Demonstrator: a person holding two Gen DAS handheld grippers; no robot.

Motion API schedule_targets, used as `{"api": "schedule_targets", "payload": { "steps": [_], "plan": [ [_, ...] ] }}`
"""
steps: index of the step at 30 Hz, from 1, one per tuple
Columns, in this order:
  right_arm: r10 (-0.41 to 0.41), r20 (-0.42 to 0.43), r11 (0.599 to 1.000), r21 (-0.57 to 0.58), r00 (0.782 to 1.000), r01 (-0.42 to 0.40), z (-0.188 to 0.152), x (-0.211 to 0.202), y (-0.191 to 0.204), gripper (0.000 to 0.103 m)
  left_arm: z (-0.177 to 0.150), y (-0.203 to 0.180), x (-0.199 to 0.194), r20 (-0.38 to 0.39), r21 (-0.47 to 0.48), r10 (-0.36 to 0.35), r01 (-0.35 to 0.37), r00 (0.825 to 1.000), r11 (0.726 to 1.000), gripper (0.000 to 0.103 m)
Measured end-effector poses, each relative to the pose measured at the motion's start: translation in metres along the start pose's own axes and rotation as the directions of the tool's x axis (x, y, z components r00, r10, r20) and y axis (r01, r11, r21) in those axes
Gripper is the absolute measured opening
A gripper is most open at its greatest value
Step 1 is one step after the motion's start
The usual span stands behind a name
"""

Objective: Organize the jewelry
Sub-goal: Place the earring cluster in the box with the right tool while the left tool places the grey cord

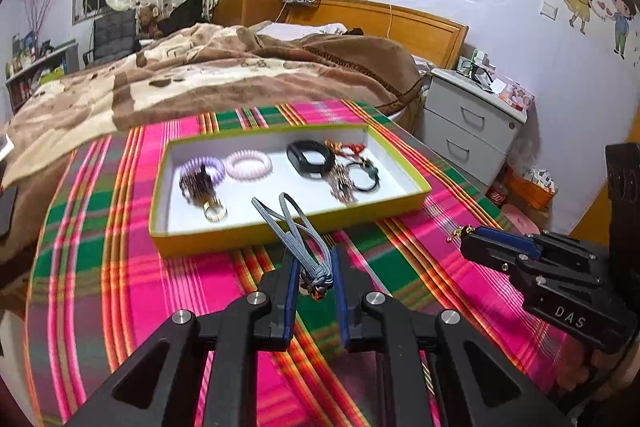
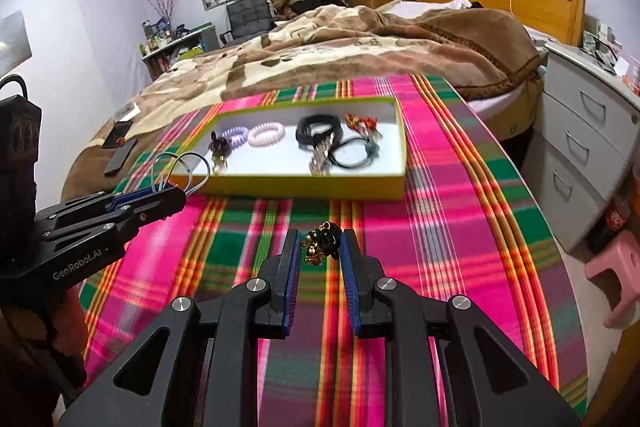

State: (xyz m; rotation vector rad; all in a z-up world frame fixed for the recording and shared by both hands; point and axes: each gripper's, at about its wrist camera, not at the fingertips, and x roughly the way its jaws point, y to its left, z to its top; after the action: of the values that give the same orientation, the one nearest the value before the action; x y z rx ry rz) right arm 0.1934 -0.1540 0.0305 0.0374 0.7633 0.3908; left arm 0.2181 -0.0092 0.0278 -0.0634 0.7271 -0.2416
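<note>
A shallow yellow-green box (image 1: 256,233) with a white floor stands on the plaid cloth; it also shows in the right wrist view (image 2: 304,183). In it lie a purple coil tie (image 1: 202,167), a pink coil tie (image 1: 249,166), a black band (image 1: 310,155), a gold ring (image 1: 216,213) and black hair ties (image 1: 362,177). My left gripper (image 1: 316,267) is shut on a grey cord (image 1: 296,223) just in front of the box. My right gripper (image 2: 320,247) is shut on a small black-and-gold charm (image 2: 322,243) above the cloth, right of the left gripper.
The plaid cloth (image 2: 440,227) covers a round table. A bed with a brown blanket (image 1: 200,75) lies behind it. A grey drawer unit (image 2: 592,155) and a pink stool (image 2: 612,275) stand to the right. A phone (image 2: 120,155) lies on the bed at left.
</note>
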Motion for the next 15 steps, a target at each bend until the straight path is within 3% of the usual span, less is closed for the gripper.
{"api": "schedule_targets", "payload": {
  "steps": [15],
  "plan": [
    [0.042,-0.003,0.998,-0.049,0.999,-0.042,0.055,0.053,0.009,0.021,0.041,0.038,0.054,-0.028,0.012,0.012,-0.012,1.0,1.0,0.016]
  ]
}}
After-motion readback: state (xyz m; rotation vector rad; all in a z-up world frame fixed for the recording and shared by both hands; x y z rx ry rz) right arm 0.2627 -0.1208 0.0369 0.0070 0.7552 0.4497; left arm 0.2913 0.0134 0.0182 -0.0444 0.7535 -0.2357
